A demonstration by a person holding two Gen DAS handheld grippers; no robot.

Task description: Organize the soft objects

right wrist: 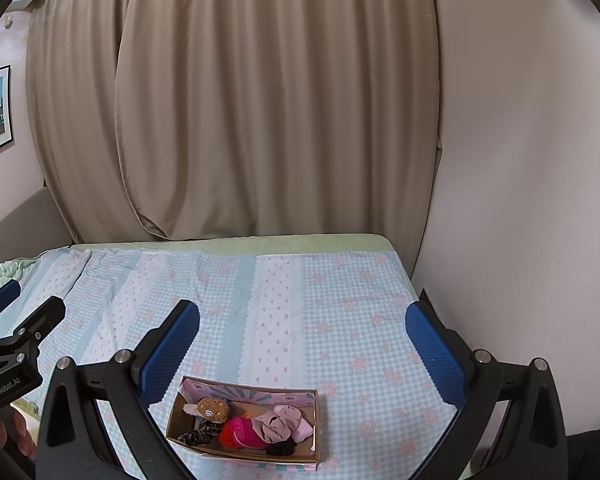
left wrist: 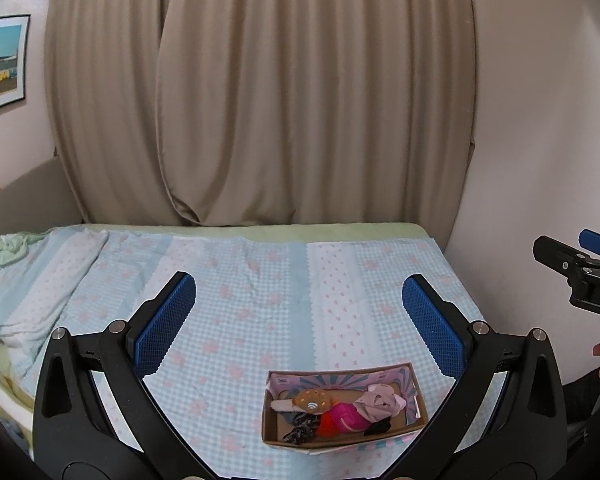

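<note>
The cardboard box of soft things sits on the bed low in both wrist views, below and between the fingertips of each tool and touched by neither. In the left wrist view the left gripper hangs above the bedspread with its blue-padded fingers spread wide and nothing between them, the box lying nearer its right finger. In the right wrist view the right gripper is likewise wide apart and empty-handed, the box sitting nearer its left finger. Each tool shows at the edge of the other's view: the right gripper at the right edge, the left gripper at the left edge. The bed is covered with a pale blue gingham bedspread with pink flower prints and white scalloped strips, laid over a light green sheet that shows along the far edge. Behind the bed hang long beige curtains; a plain white wall stands to the right, and a framed picture of buildings under a blue sky hangs on the left. Inside the box lie a round brown plush toy, a bright pink and orange-red soft item, a pale pink crumpled cloth, a dark grey knotted piece at the near left corner, and a small black piece near the right end, all packed close and touching one another.
</note>
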